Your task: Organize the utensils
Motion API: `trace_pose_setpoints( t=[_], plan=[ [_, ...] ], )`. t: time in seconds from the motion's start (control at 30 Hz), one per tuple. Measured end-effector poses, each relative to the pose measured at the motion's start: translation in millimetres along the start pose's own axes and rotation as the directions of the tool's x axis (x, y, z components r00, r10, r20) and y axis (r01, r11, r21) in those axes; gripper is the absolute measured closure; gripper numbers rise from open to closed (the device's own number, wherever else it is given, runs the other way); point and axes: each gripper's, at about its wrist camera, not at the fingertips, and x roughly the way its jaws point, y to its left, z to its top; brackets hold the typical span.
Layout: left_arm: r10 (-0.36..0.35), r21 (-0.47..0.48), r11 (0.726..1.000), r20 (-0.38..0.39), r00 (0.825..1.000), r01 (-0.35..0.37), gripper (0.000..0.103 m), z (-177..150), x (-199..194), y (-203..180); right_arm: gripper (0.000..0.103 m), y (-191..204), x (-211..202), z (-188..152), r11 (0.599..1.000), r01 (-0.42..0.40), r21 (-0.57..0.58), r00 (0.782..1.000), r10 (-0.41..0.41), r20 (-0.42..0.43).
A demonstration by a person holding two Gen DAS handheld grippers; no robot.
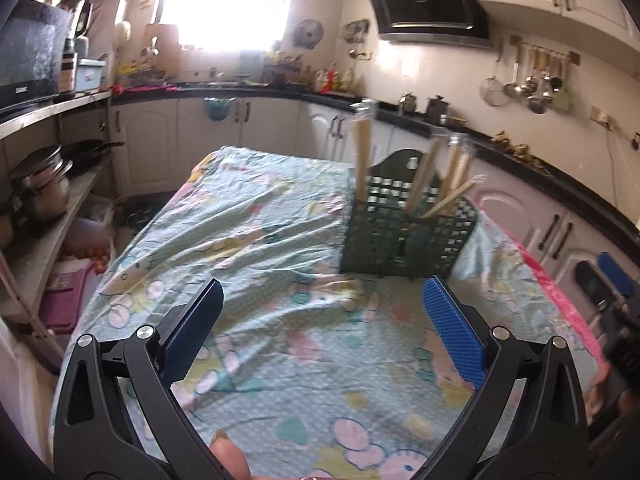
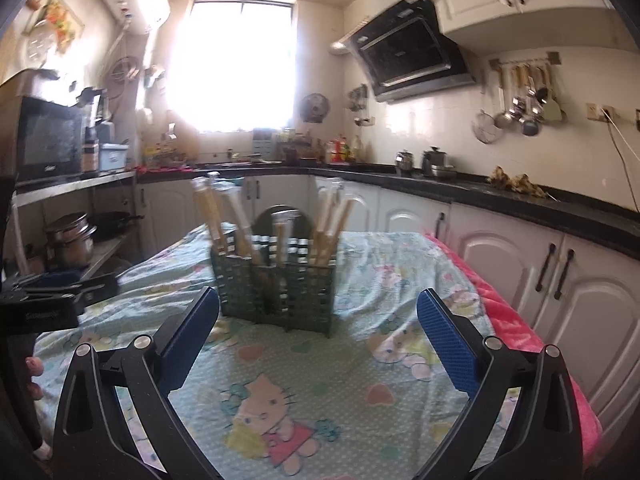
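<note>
Utensils (image 2: 320, 236) upright in green holder (image 2: 280, 296), both grippers' fingers (image 2: 444, 344) spread — empty.

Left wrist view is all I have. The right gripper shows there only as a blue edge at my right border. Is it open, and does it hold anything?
Observer: The right gripper is open, with nothing between its fingers.
Operator: What stands ahead of it?
Observer: The green holder stands straight ahead on the cloth, apart from the fingertips.
Operator: Is any utensil loose on the cloth there?
Observer: None shows in the right wrist view. The wooden handles all stand in the holder.
</note>
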Motion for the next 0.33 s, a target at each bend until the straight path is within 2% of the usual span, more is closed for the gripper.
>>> trace_pose_setpoints(
  t=[0.07, 0.17, 0.2, 0.23, 0.27, 0.3, 0.33],
  plan=[
    [0.036, -0.008, 0.999, -0.029, 0.999, -0.036, 0.011, 7, 12, 12, 0.006, -16, 15, 5, 1.000, 0.021, 0.018, 0.999, -0.021, -0.046],
    [0.107, 0.011, 0.994, -0.082, 0.991, -0.106, 0.011, 18, 42, 32, 0.006, -51, 60, 4, 0.996, 0.063, 0.063, 0.979, -0.050, -0.197],
    [0.131, 0.014, 0.991, -0.105, 0.986, -0.130, 0.011, 20, 54, 39, 0.006, -71, 88, -2, 0.991, 0.102, 0.084, 0.953, -0.073, -0.295],
    [0.150, 0.024, 0.989, -0.141, 0.979, -0.148, 0.011, 23, 74, 50, 0.006, -80, 102, -5, 0.989, 0.115, 0.095, 0.938, -0.076, -0.339],
    [0.169, 0.029, 0.986, -0.164, 0.972, -0.166, 0.011, 23, 85, 56, 0.006, -94, 121, -13, 0.984, 0.144, 0.106, 0.911, -0.090, -0.402],
    [0.201, 0.033, 0.980, -0.186, 0.962, -0.199, 0.011, 23, 99, 63, 0.006, -110, 146, -23, 0.973, 0.206, 0.102, 0.863, -0.131, -0.487],
    [0.230, 0.028, 0.973, -0.217, 0.949, -0.229, 0.011, 22, 117, 72, 0.006, -118, 161, -32, 0.966, 0.240, 0.095, 0.828, -0.153, -0.540]
  ],
)
